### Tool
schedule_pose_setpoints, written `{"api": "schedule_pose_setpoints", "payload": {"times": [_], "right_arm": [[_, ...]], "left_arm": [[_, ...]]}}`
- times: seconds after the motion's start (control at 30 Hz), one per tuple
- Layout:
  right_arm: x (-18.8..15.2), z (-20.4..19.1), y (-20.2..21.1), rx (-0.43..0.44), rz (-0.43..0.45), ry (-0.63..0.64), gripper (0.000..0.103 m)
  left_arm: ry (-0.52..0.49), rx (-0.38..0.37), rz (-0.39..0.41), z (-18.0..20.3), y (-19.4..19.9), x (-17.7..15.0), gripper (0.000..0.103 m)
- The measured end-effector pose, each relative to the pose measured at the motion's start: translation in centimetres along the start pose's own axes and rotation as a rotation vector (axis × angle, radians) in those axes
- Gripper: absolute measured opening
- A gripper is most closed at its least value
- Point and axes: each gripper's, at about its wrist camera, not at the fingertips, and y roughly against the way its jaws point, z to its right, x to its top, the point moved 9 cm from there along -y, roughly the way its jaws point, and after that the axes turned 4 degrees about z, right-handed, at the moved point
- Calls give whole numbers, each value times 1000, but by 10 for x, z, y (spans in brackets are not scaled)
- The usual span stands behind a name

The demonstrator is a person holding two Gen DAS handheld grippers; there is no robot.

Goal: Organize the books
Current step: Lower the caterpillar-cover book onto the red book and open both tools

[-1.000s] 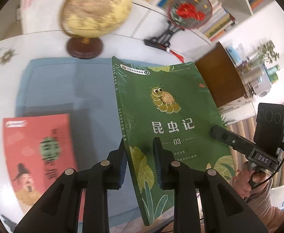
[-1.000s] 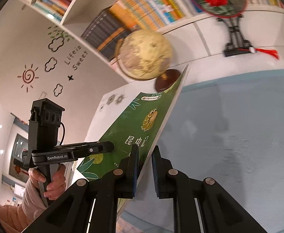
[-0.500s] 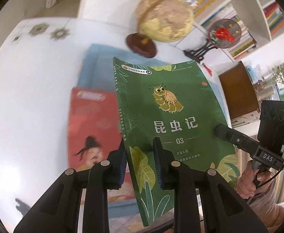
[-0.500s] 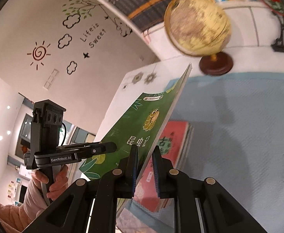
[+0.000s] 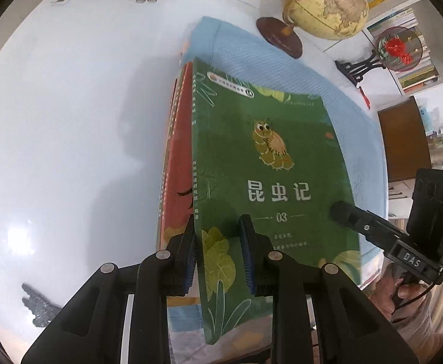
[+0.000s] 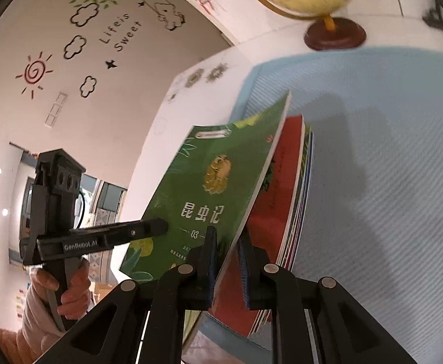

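Green paperback (image 5: 270, 182) with cartoon caterpillar, white title, "03"

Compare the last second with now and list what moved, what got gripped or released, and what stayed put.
The green book, carried by both tongs, came down and across the blue mat until it sits over the stack topped by the red book, which lay off to one side before. Nothing was gripped or released: left tongs and right tongs stay shut on it. The globe stayed put.
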Motion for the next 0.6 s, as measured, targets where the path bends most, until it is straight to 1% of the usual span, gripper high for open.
{"api": "schedule_pose_setpoints", "payload": {"times": [0.07,0.13,0.17,0.23,0.33,0.43,0.6], "right_arm": [[-3,2,-5,-20,-11,5,14],[-6,5,-8,-20,-20,-4,14],[-7,7,-10,-26,-25,-9,14],[-7,7,-13,-33,-29,-14,14],[-9,9,-19,-51,-41,-22,14],[-13,12,-23,-70,-52,-30,14],[-17,18,-27,-68,-65,-56,16]], "left_arm": [[-11,19,-5,-2,-2,-4,24],[-15,37,-12,-4,-4,-5,25],[-11,40,-19,-6,-6,-6,28],[-12,53,-34,-9,-10,-7,29],[-31,74,-33,-8,-10,-5,30],[-31,73,-32,-9,-9,-5,30],[-33,80,-30,-8,-8,-5,33]]}}
